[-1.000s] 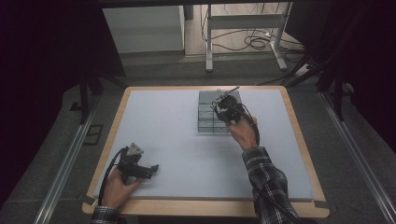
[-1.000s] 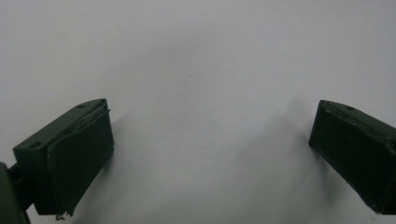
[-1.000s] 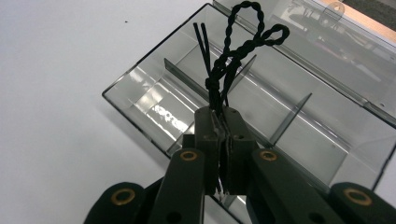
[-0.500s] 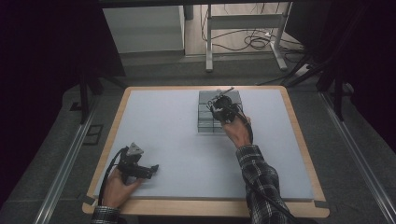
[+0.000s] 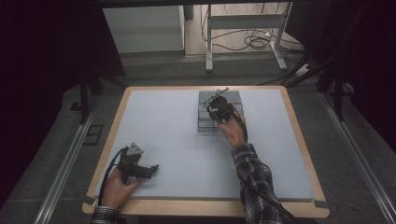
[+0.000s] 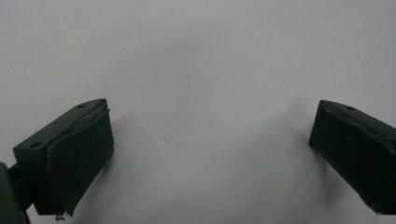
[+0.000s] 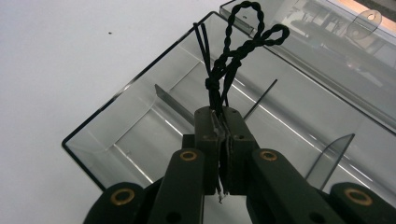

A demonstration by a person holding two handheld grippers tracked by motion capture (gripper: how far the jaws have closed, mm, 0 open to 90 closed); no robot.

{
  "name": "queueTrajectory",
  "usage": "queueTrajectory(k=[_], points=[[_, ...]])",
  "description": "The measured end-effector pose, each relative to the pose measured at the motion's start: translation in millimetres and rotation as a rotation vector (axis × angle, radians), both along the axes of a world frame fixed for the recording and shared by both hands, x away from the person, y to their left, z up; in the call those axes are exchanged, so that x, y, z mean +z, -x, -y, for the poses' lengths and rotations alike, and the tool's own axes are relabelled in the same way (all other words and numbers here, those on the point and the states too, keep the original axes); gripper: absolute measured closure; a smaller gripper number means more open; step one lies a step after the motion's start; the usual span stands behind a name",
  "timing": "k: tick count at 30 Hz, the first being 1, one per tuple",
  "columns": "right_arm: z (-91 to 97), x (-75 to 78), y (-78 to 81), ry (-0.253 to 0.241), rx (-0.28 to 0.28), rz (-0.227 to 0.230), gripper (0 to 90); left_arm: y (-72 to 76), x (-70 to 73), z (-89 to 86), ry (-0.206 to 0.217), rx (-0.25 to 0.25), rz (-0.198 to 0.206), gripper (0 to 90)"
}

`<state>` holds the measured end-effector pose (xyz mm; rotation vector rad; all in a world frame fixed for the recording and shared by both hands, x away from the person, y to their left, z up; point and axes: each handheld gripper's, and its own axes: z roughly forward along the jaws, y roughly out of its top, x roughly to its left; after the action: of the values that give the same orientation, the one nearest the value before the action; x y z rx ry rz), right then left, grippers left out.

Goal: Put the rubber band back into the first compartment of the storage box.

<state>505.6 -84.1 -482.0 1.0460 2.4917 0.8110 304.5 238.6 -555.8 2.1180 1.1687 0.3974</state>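
Since the earlier frames, my right gripper (image 5: 217, 103) has travelled toward the upper centre of the high view and now sits over the clear compartment box (image 5: 202, 119); my left gripper (image 5: 140, 169) has not shifted from the lower left of the counter (image 5: 163, 140).

1. Counter: pale and bare around the box.
2. Box: transparent, with thin dividers and an open lid at the upper right of the right gripper view.
3. Right jaws: pressed together, pinching a bundle of black twisted ties (image 7: 233, 51), whose loops stand above the jaw tips over a compartment.
4. Left jaws: spread apart, nothing between them, resting low over the counter.

Procedure, as I judge it: lower the ties inside one compartment, clear of the dividers, before releasing, so that the loops do not snag a wall.
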Motion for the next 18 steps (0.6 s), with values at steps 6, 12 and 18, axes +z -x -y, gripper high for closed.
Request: queueTrajectory(k=[6, 12, 18], points=[[-3.7, -2.7, -4.8, 0.002, -0.002, -0.005, 85.7, 0.1, -0.2, 0.3, 0.005, 0.002, 0.001, 0.0], [-6.9, -9.3, -9.0, 0.013, -0.003, -0.006, 85.5, 0.1, -0.1, 0.3, 0.005, 0.002, 0.001, 0.0], [-7.5, -10.8, -12.2, 0.021, -0.007, 0.000, 83.8, 0.1, -0.1, 0.3, 0.005, 0.002, 0.001, 0.0]])
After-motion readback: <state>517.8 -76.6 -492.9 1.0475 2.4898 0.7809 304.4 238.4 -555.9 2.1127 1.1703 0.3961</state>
